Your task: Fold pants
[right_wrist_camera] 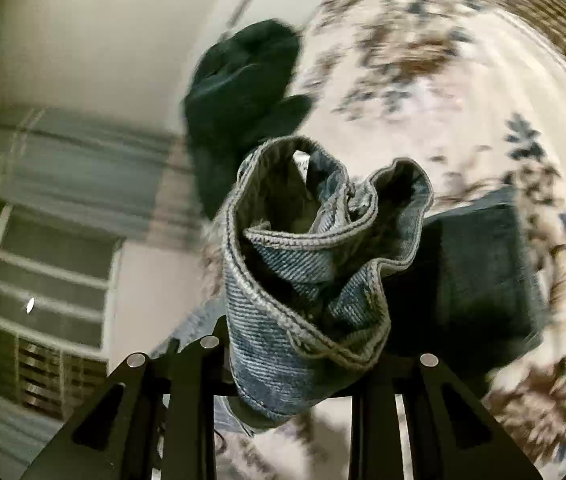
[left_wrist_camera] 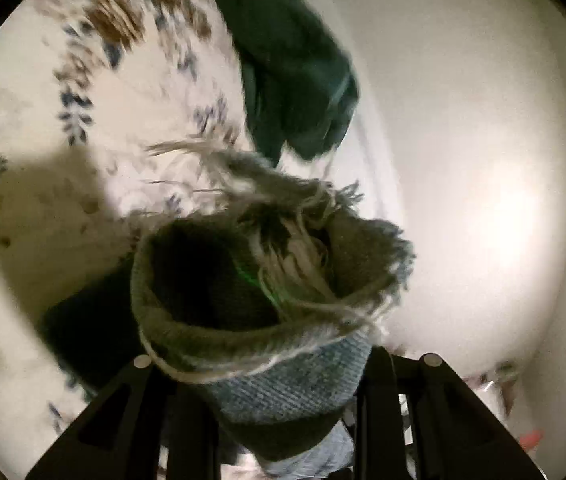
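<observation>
Left wrist view: pants (left_wrist_camera: pixel 283 368), denim, frayed hem; likely heavy, limp, non-slippery, best gripped at hem or waistband edges. Left tongs (left_wrist_camera: pixel 283 392) clamped on bunched leg end, held above floral bedspread (left_wrist_camera: pixel 83 100); dark garment (left_wrist_camera: pixel 295 72) beyond.

Right wrist view: stitched denim edge, thick, stiffer at seam. Right tongs (right_wrist_camera: pixel 283 376) clamped on it, raised over bedspread.

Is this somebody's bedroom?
Probably a bedroom, yes. A flowery bedspread lies under the jeans, with plain white walls beside it and a dark green garment lying on top.
</observation>
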`<state>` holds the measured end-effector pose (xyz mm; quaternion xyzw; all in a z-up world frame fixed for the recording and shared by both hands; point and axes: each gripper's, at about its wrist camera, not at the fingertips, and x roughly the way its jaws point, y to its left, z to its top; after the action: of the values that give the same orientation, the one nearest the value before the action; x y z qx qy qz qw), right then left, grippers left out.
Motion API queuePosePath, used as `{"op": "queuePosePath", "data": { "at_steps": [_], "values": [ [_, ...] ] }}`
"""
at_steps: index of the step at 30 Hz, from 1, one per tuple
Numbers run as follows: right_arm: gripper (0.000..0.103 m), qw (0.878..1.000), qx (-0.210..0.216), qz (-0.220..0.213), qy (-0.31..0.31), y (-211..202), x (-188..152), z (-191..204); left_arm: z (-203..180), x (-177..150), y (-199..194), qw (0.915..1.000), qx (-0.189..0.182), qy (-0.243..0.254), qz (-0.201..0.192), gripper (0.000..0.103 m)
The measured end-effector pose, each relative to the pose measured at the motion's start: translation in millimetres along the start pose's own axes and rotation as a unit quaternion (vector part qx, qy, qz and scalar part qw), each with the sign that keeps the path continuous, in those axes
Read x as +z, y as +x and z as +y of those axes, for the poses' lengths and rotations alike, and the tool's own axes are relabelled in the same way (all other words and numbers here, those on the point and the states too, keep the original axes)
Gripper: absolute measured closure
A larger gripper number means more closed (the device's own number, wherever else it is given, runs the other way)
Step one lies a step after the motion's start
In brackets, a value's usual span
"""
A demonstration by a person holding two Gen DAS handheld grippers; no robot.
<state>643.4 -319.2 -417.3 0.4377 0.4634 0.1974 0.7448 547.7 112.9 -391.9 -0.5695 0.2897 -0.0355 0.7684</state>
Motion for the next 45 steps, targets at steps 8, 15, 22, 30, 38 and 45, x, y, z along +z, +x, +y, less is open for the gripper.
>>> {"op": "queuePosePath", "data": {
  "at_steps": [8,15,22,30,38,45],
  "values": [
    [0.079,0.996,-0.045,-0.028,0.071,29.4,-32.6,-118.5,89.0,-15.9,76.7,0.9891,0.075,0.042,0.119,0.081],
    [0.066,0.995,-0.051,-0.012,0.080,39.8,-49.8,-142.9,80.6,-7.1,81.8,0.9780,0.091,0.094,0.162,0.077],
    [0.025,0.991,-0.129,0.007,0.031,18.9,-60.8,-123.8,33.4,-37.0,52.0,0.9484,0.174,0.191,0.184,0.011],
    [0.000,0.927,-0.348,-0.004,-0.142,-0.9,-96.5,-39.6,-8.7,-70.1,16.9,0.8826,0.289,0.328,0.173,0.004],
    [0.000,0.899,-0.386,-0.032,-0.204,-42.1,-127.9,38.8,-69.2,-83.3,-35.9,0.8397,0.324,0.416,0.127,0.005],
    [0.000,0.893,-0.382,-0.068,-0.228,-116.3,-159.5,116.4,-135.9,-98.7,-99.2,0.8360,0.311,0.443,0.090,0.005]
  ]
}}
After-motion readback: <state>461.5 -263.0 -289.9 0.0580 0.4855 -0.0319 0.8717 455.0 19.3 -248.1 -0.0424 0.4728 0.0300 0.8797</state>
